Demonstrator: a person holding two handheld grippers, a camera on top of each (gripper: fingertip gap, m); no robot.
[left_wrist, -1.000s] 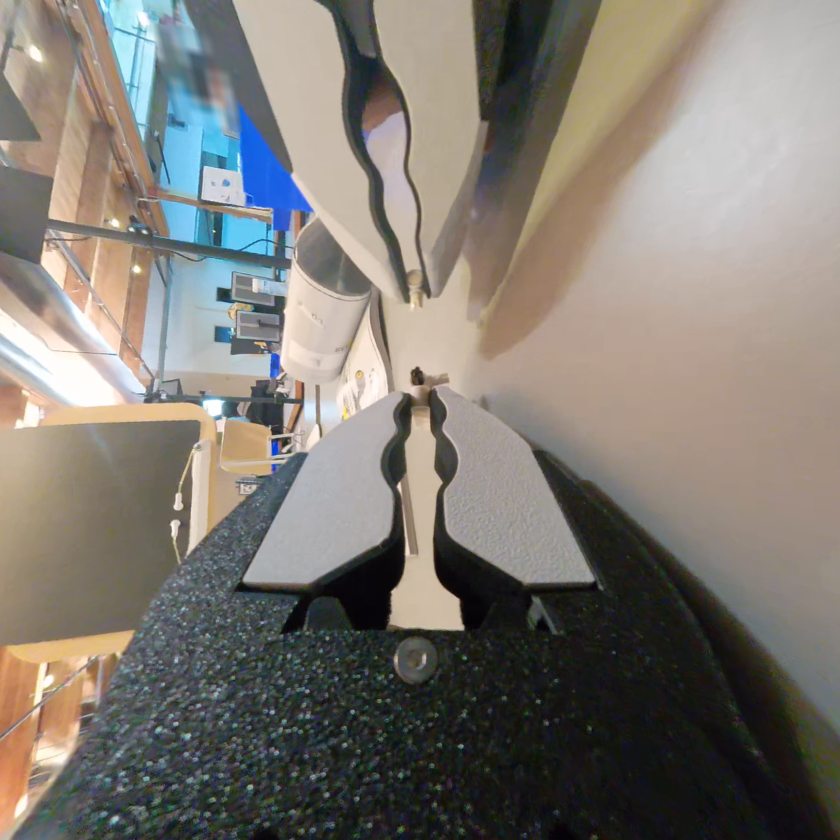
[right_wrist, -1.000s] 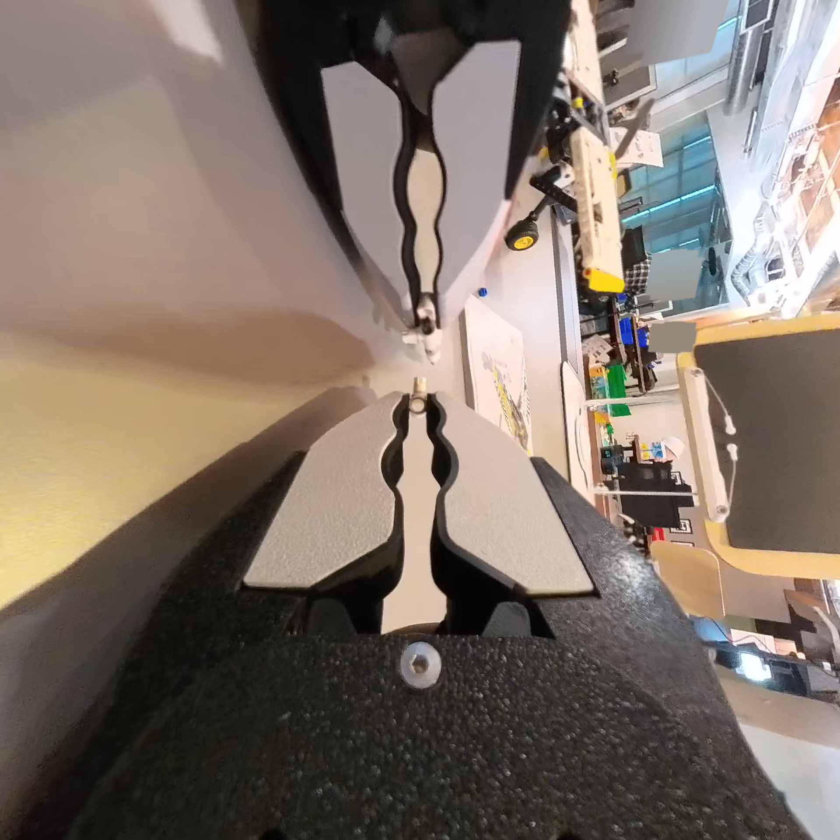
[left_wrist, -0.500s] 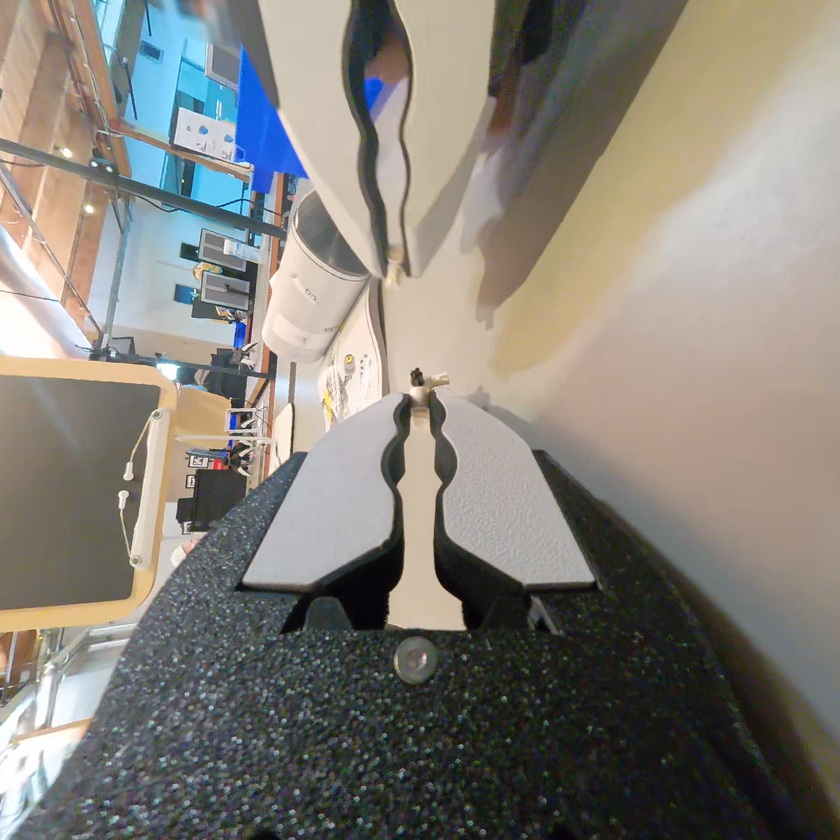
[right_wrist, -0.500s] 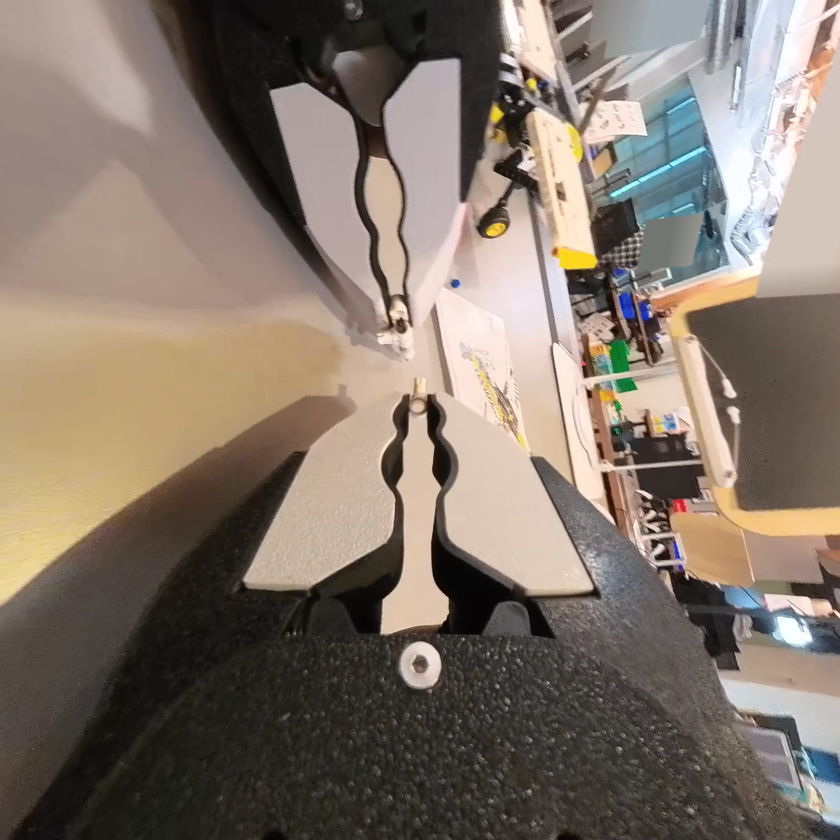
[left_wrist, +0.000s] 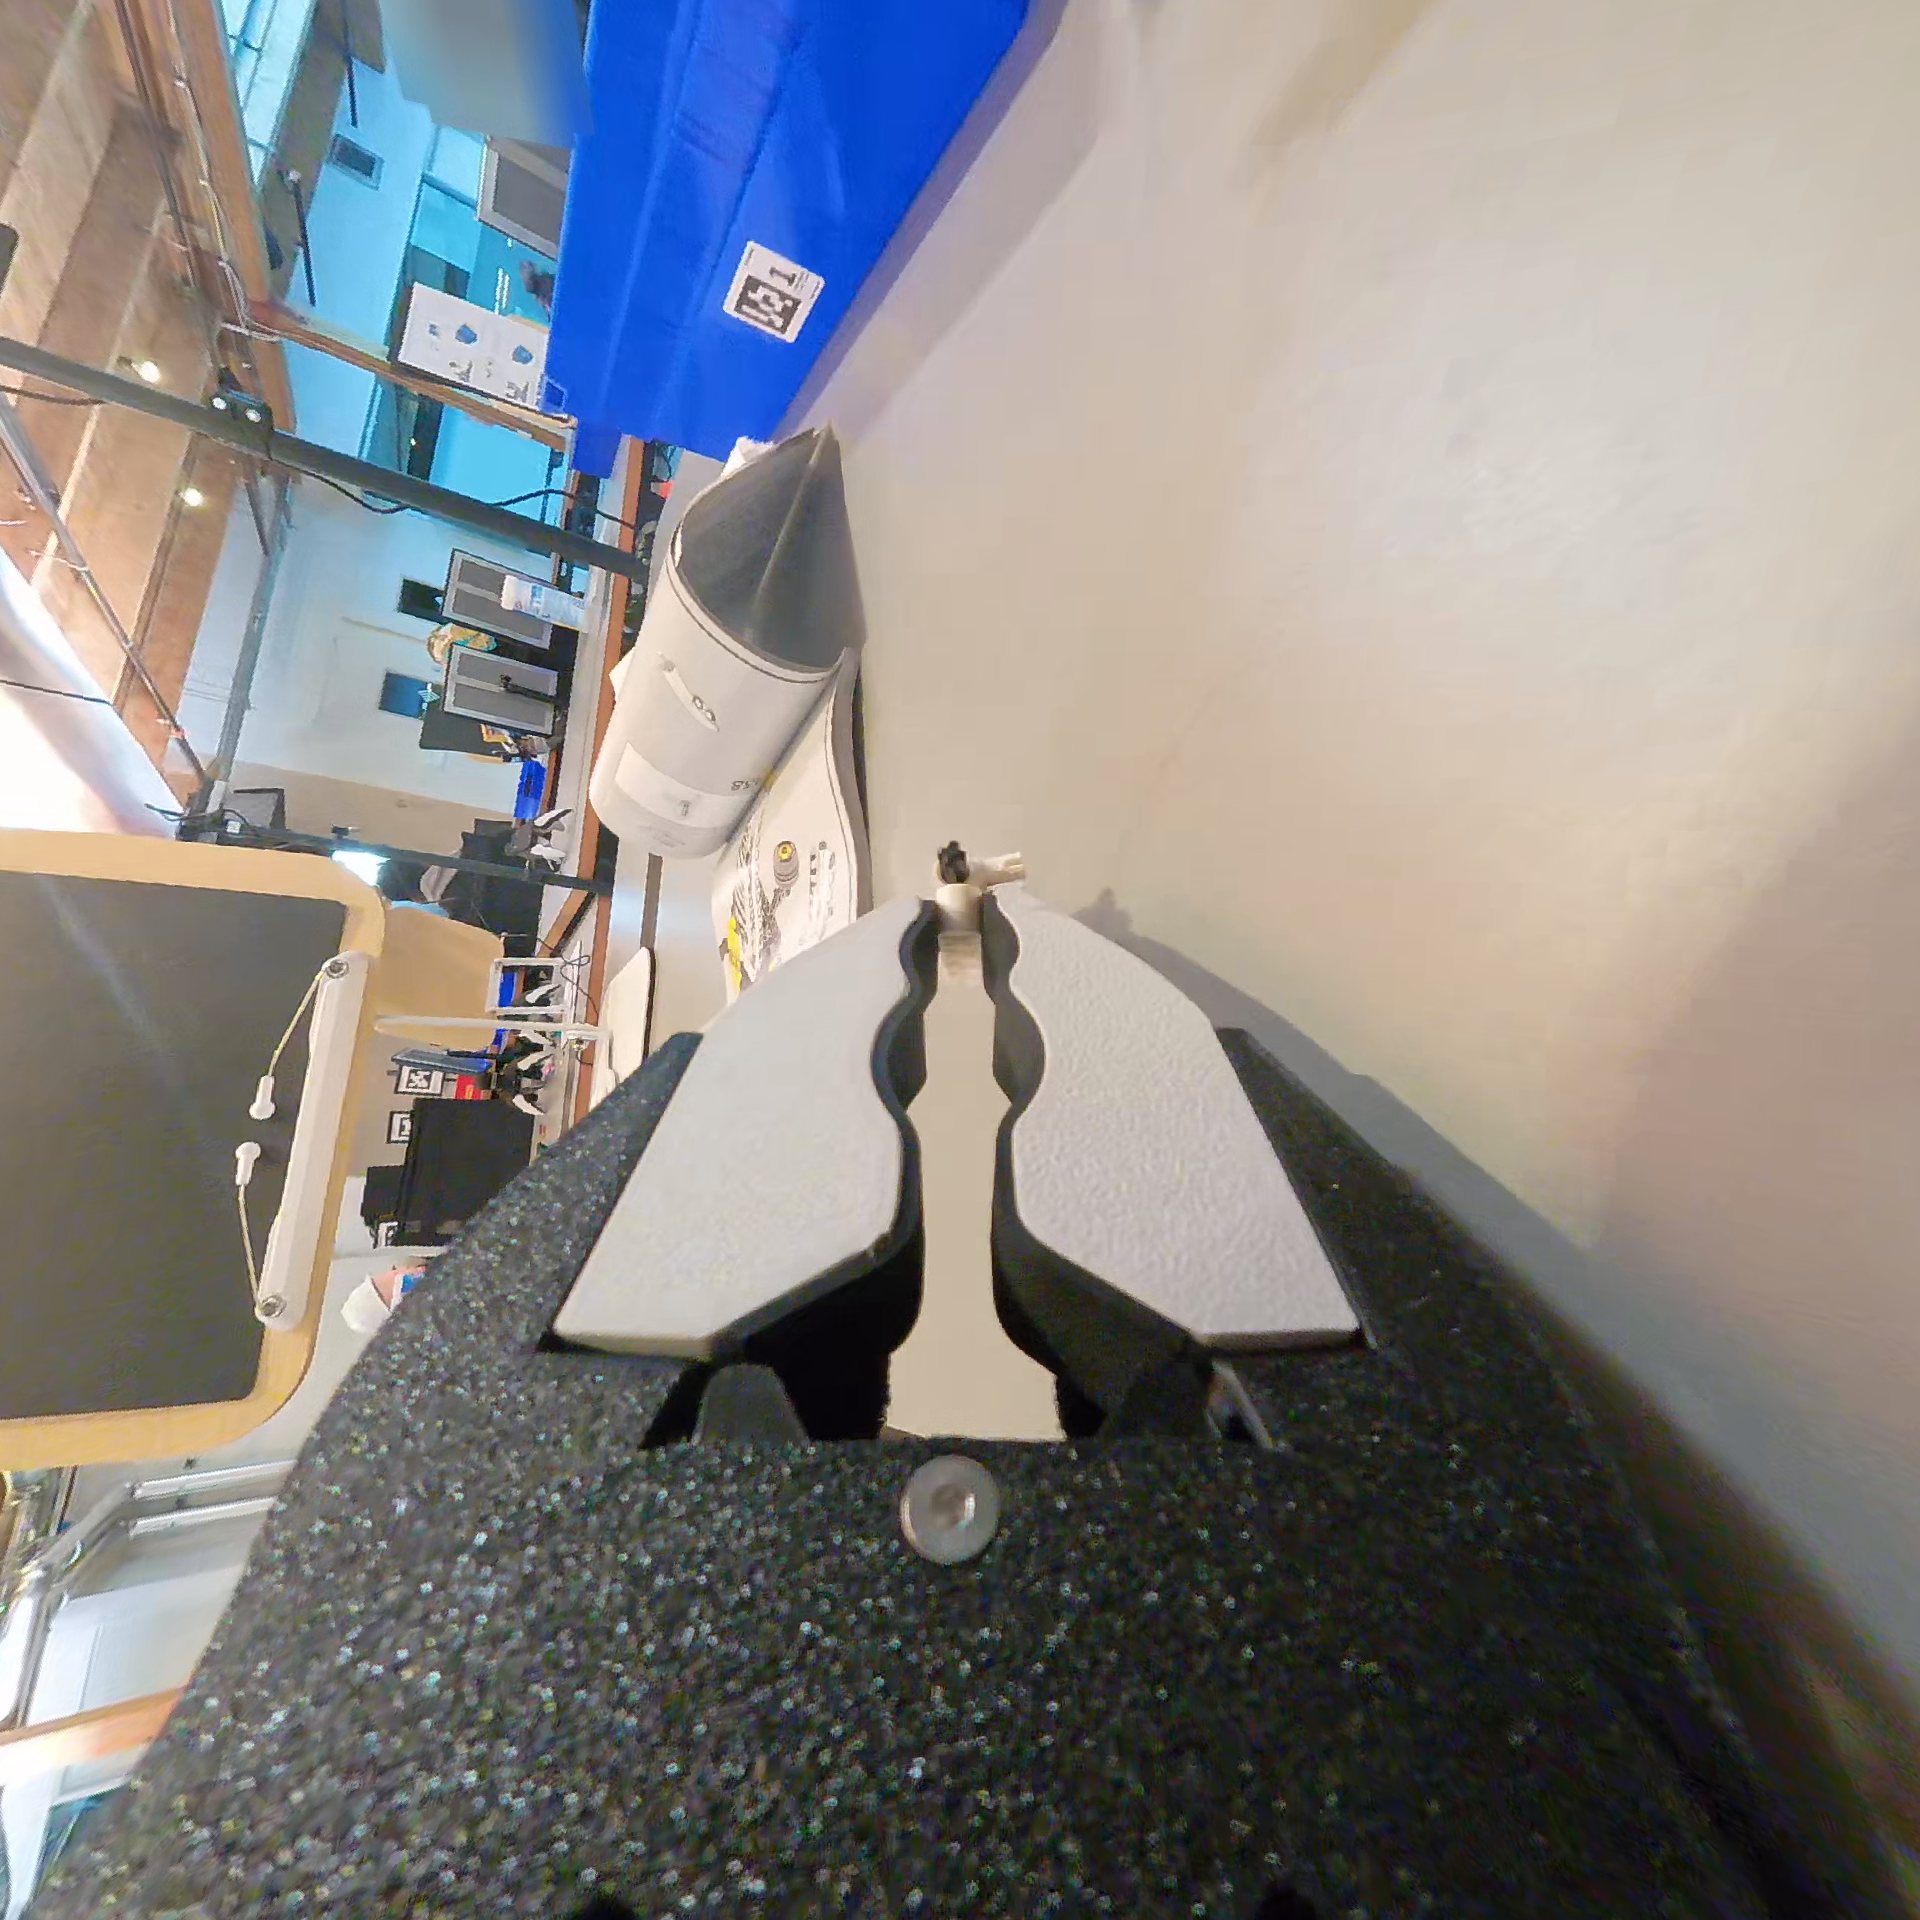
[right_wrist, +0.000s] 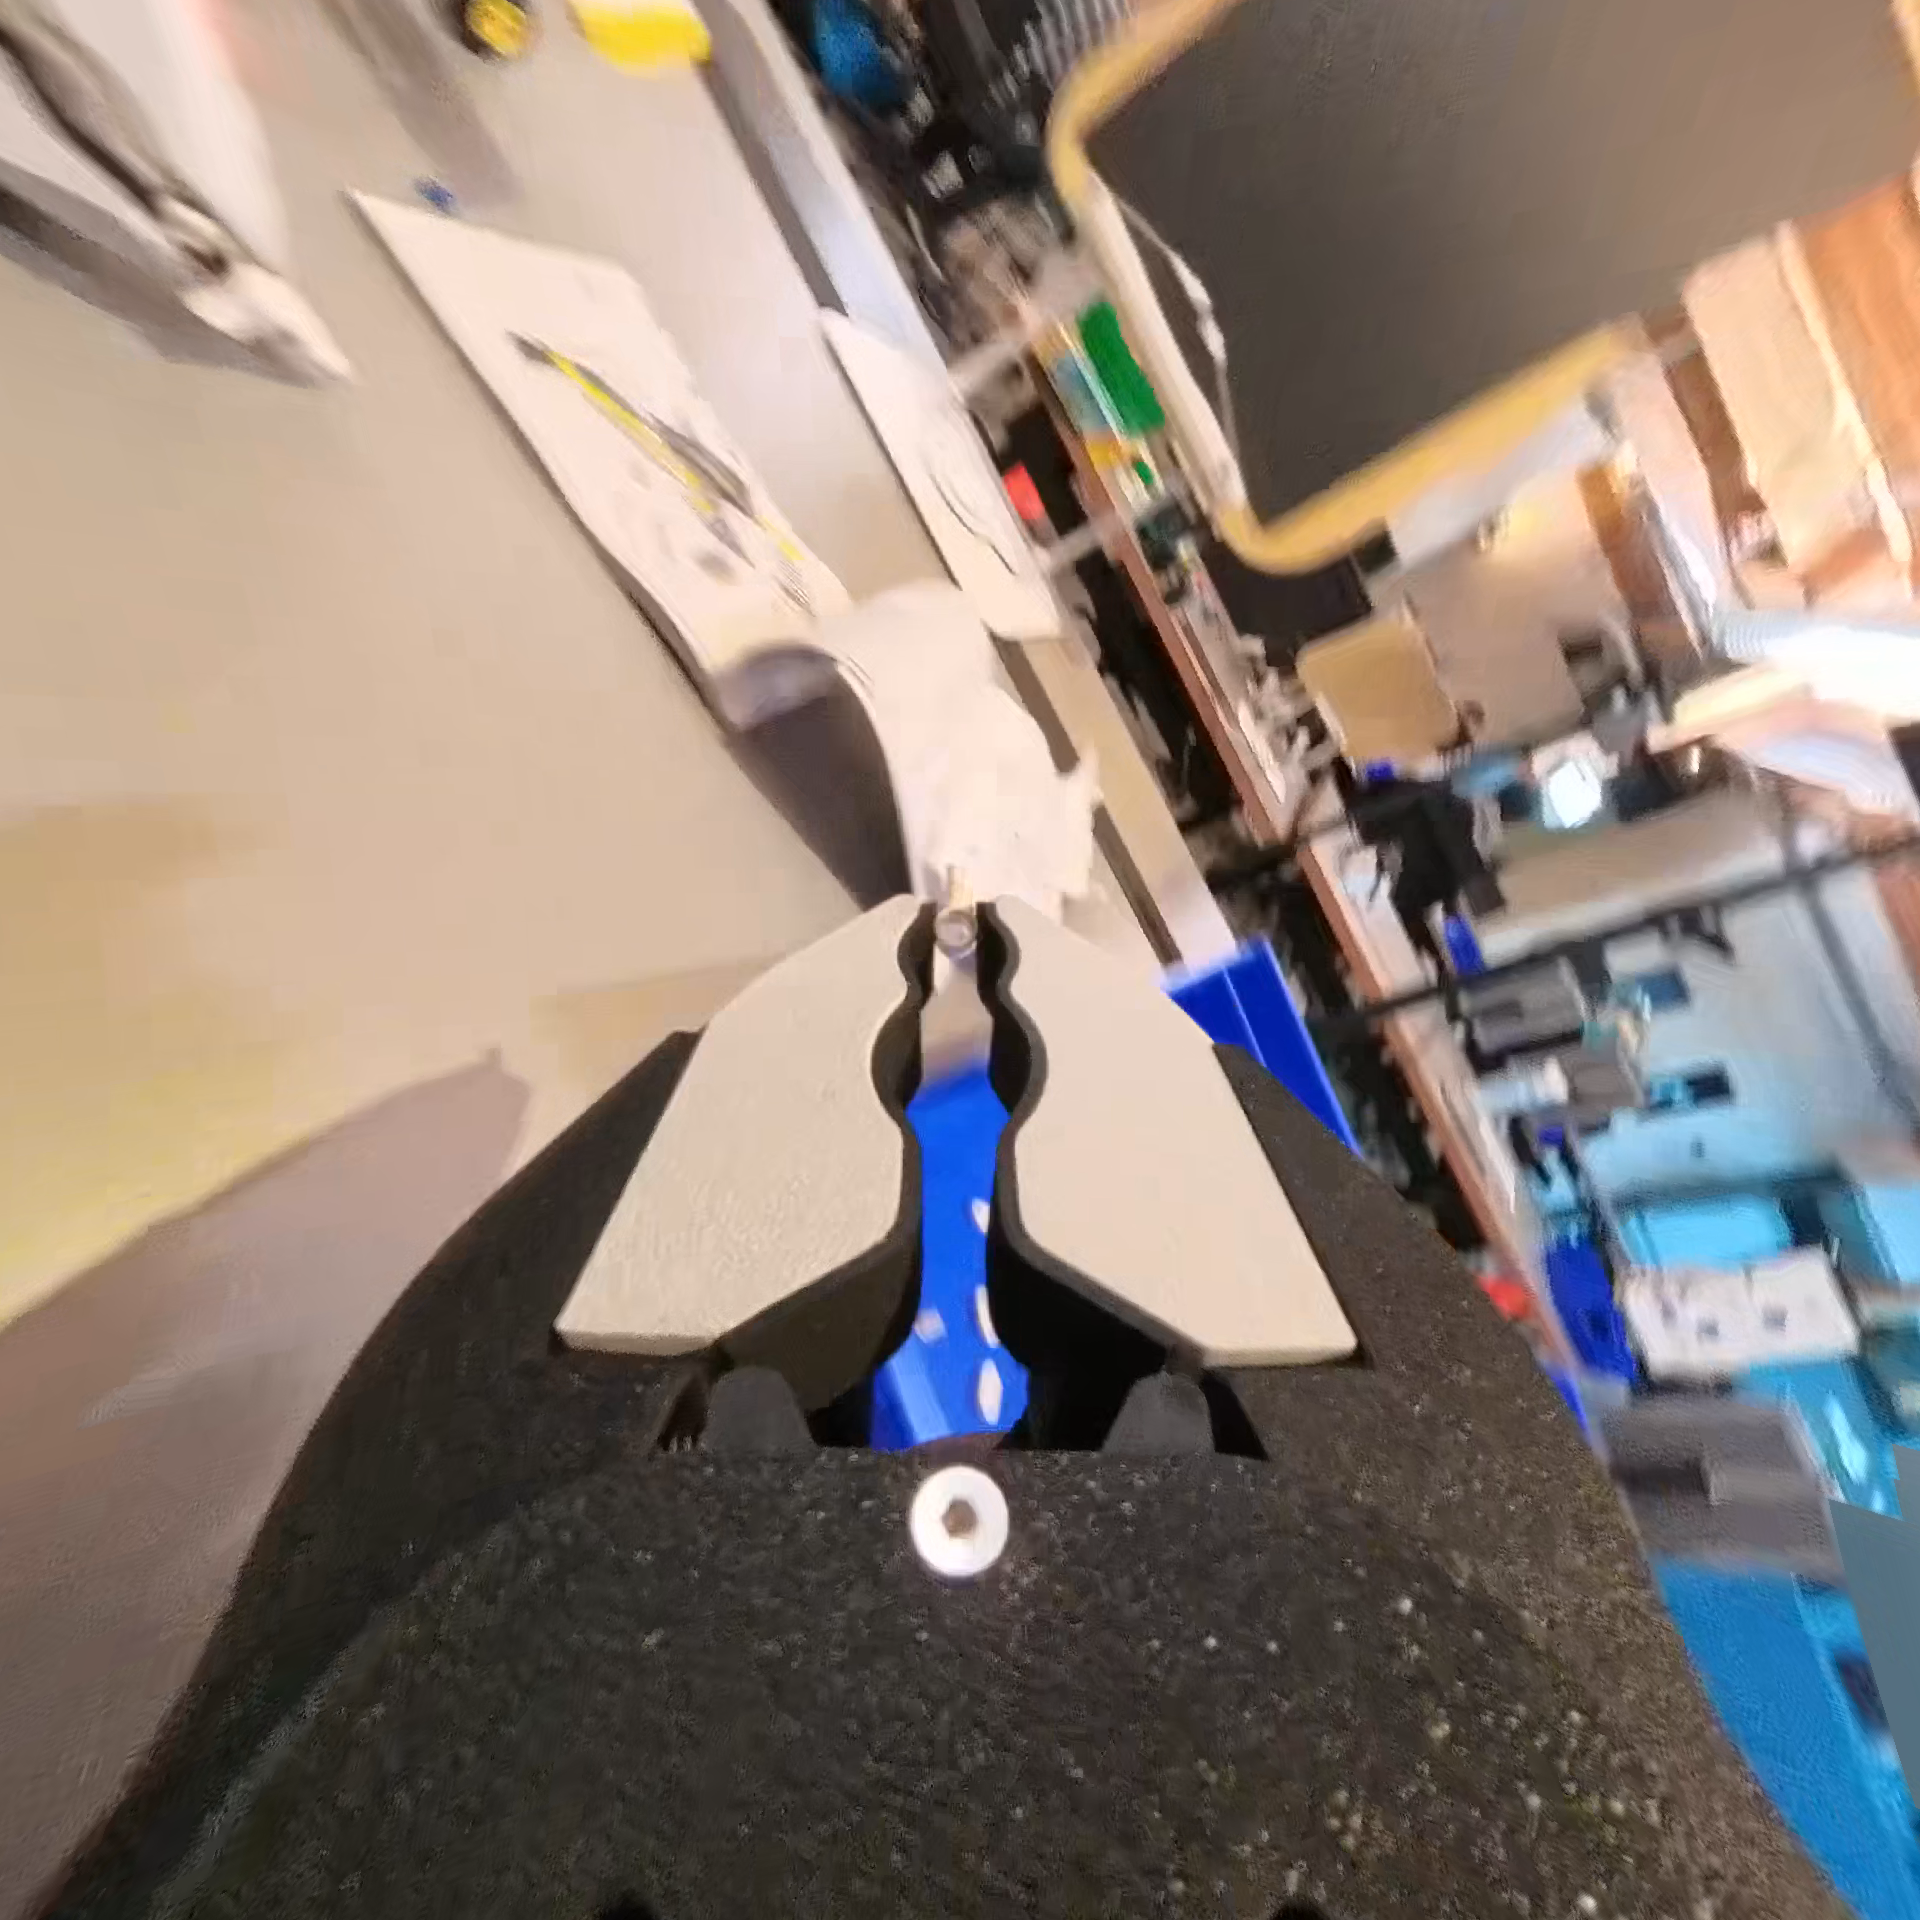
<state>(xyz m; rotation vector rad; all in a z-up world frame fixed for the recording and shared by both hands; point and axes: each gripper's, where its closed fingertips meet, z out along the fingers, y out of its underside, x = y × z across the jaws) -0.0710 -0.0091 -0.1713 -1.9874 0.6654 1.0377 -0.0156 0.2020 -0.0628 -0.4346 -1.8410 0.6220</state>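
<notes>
Left hand-held gripper (left_wrist: 957, 914): jaws closed on a small white plastic connector piece with a black pin (left_wrist: 961, 883) at the fingertips, held just above the pale tabletop (left_wrist: 1455, 520).

Right hand-held gripper (right_wrist: 957, 920): jaws closed on a small pale tubular peg (right_wrist: 956, 925); this view is motion-blurred, so finer detail cannot be told.

The two held parts are separate; neither view shows them joined.

Nearby: a white cylindrical container with a dark liner (left_wrist: 727, 675), a printed instruction sheet (left_wrist: 800, 894) and a blue plastic bin (left_wrist: 748, 208).
</notes>
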